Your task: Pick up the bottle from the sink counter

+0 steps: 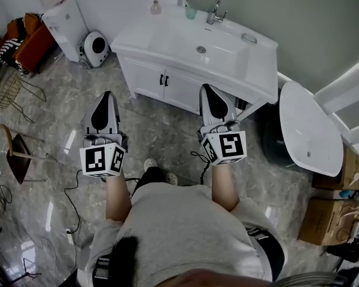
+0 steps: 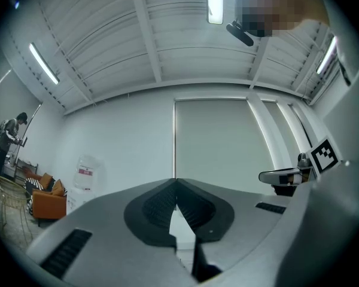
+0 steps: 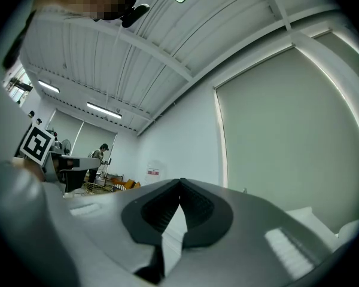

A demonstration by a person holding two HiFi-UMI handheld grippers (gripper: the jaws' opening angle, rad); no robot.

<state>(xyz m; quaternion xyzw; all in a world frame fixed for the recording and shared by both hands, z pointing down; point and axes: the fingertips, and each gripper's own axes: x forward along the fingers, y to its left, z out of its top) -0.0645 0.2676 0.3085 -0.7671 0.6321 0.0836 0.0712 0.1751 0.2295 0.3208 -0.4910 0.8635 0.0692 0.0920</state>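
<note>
A small pale bottle (image 1: 156,7) stands at the back left corner of the white sink counter (image 1: 137,34), seen only in the head view. My left gripper (image 1: 107,94) hangs over the floor in front of the cabinet, well short of the counter, tips together with nothing between them. Near the counter's front edge my right gripper (image 1: 207,89) is likewise shut and empty. In the left gripper view the left gripper (image 2: 176,184) tilts up at the wall and ceiling, jaws meeting. In the right gripper view the right gripper (image 3: 180,184) does the same.
On the counter are a basin with a drain (image 1: 201,49), a chrome faucet (image 1: 215,11), a teal cup (image 1: 191,12) and a soap dish (image 1: 249,38). A white round table (image 1: 308,130) stands at right, a white appliance (image 1: 96,48) and orange chair (image 1: 30,40) at left. Cardboard boxes (image 1: 326,220) sit lower right.
</note>
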